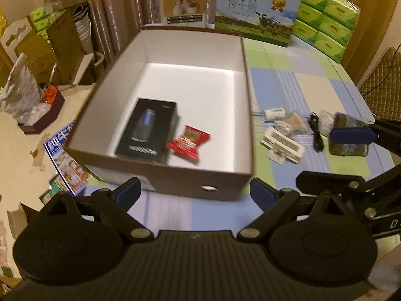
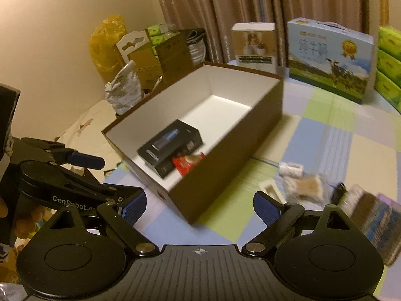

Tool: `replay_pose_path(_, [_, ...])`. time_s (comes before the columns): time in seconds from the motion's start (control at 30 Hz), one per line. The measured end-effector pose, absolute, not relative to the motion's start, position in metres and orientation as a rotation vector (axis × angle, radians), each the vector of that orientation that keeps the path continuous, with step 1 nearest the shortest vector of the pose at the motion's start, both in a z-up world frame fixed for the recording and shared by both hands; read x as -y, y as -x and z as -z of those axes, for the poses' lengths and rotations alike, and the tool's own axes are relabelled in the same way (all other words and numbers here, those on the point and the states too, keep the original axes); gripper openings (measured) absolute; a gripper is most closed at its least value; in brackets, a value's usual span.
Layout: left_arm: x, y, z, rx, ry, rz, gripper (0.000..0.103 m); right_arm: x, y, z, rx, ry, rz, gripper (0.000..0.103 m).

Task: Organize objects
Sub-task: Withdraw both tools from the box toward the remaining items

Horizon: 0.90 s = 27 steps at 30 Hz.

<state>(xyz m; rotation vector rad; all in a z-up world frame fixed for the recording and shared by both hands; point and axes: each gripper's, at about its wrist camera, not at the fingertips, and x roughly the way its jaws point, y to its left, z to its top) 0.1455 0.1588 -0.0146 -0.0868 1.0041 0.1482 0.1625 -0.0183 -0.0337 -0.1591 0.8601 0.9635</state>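
A brown cardboard box [image 1: 180, 180] with a white inside stands on the checked tablecloth. In it lie a black product box [image 1: 147, 129] and a red packet [image 1: 189, 141]; both also show in the right wrist view, the black box [image 2: 173, 145] and the packet [image 2: 188, 163]. My left gripper [image 1: 194, 192] is open and empty just in front of the box's near wall. My right gripper [image 2: 199, 207] is open and empty by the box's near corner [image 2: 200, 200]. Loose items lie right of the box: a white tray [image 1: 282, 144], a black cable [image 1: 317, 133], a knitted pouch [image 1: 349, 138].
A milk carton case [image 1: 255, 12], a small white carton [image 1: 184, 2] and stacked green tissue packs [image 1: 325, 17] stand at the table's back. Cardboard boxes and bags [image 1: 50, 47] crowd the left side. A magazine [image 1: 66, 160] lies left of the box.
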Motion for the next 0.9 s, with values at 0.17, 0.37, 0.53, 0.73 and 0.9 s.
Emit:
replay_pose_path(0.17, [-0.132,-0.142,0.021,-1.023,0.104,-0.139,0.092,0.054,-0.167,0.035,-0.875,0.136,-0.927,0.090])
replay_pose_path(0.37, [-0.103,-0.143,0.027,-1.039,0.115,-0.132,0.092,0.094,-0.177,0.038,-0.889,0.108,-0.865,0.090])
replay_pose_path(0.53, [-0.078,-0.148,0.031,-1.037,0.120,-0.127,0.092,0.128,-0.191,0.041,-0.895,0.083,-0.805,0.090])
replay_pose_path(0.73, [-0.053,-0.156,0.039,-1.042,0.131,-0.118,0.092,0.163,-0.204,0.045,-0.892,0.063,-0.758,0.090])
replay_pose_path(0.9, [-0.032,-0.165,0.047,-1.044,0.140,-0.116,0.092,0.190,-0.218,0.052,-0.894,0.044,-0.708,0.090])
